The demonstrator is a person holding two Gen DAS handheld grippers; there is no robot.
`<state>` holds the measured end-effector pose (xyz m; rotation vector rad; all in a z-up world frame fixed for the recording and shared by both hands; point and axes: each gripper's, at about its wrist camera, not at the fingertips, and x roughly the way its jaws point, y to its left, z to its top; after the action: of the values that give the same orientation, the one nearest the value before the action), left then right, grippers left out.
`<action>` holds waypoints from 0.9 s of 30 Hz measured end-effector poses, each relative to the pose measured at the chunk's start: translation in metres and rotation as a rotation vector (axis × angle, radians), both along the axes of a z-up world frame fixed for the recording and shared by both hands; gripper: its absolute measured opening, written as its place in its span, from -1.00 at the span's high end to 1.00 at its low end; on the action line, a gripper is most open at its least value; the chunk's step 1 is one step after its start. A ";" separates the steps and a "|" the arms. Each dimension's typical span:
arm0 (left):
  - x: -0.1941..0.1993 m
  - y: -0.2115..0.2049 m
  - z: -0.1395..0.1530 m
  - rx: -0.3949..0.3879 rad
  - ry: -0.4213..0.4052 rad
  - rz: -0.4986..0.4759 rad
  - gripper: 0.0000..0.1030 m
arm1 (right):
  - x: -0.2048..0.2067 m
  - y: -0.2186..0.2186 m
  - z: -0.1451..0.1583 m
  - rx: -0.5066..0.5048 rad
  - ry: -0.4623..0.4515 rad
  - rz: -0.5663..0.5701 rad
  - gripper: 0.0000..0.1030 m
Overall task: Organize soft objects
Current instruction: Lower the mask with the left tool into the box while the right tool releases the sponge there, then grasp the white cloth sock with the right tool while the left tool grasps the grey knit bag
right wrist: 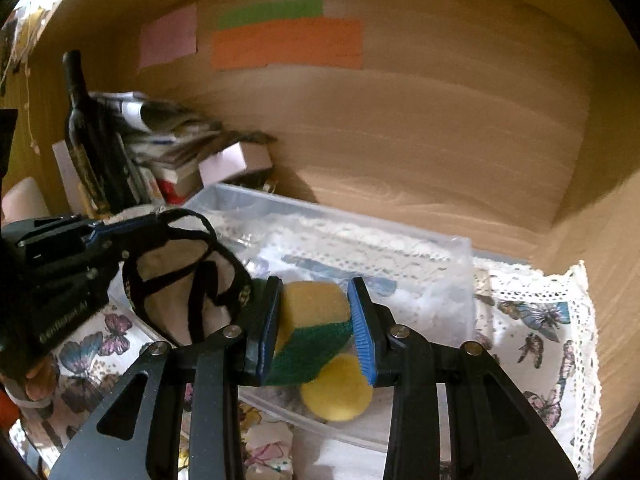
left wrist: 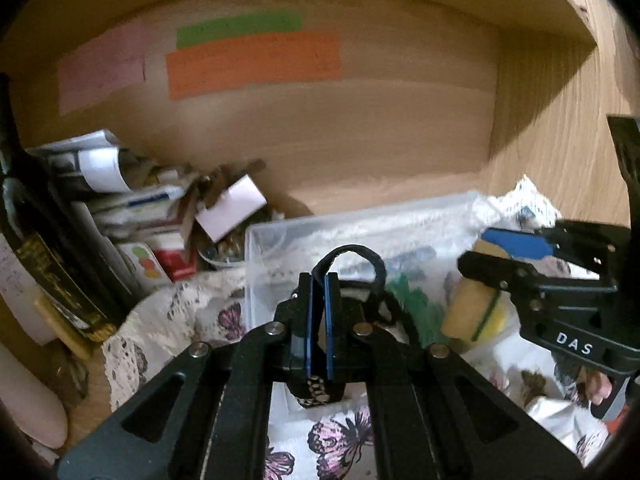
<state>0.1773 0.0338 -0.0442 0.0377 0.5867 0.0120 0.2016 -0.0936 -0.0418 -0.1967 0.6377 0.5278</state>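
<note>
Left claw [left wrist: 319, 322] clamps black strap [left wrist: 352, 256]; right claw [right wrist: 316, 330] grips sponge [right wrist: 316, 320].

We are looking into a wooden cupboard nook in a home, its back panel [right wrist: 440, 120] carrying coloured paper notes [right wrist: 286, 42] at twelve o'clock. At ten o'clock a dark wine bottle [right wrist: 82, 128] stands beside stacked papers and small boxes [right wrist: 176, 148]. A butterfly-print lace cloth [right wrist: 540, 332] covers the shelf at four o'clock.
</note>
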 end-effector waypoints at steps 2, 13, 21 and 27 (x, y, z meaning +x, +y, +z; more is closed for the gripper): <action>0.002 -0.003 -0.007 0.004 0.023 -0.003 0.93 | 0.000 0.004 -0.004 -0.023 0.005 0.008 0.40; -0.009 0.002 -0.010 -0.020 0.063 -0.004 0.17 | 0.000 0.007 -0.010 -0.082 -0.010 0.000 -0.08; -0.029 0.002 0.011 -0.033 0.018 0.007 -0.37 | -0.021 -0.013 0.020 -0.027 -0.090 -0.022 -0.48; -0.054 0.004 0.030 -0.044 -0.042 0.027 -0.93 | -0.056 -0.029 0.044 0.025 -0.177 -0.019 -0.64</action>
<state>0.1233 0.0381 -0.0138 -0.0135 0.5449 0.0256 0.1459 -0.1222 0.0026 -0.2112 0.4605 0.4941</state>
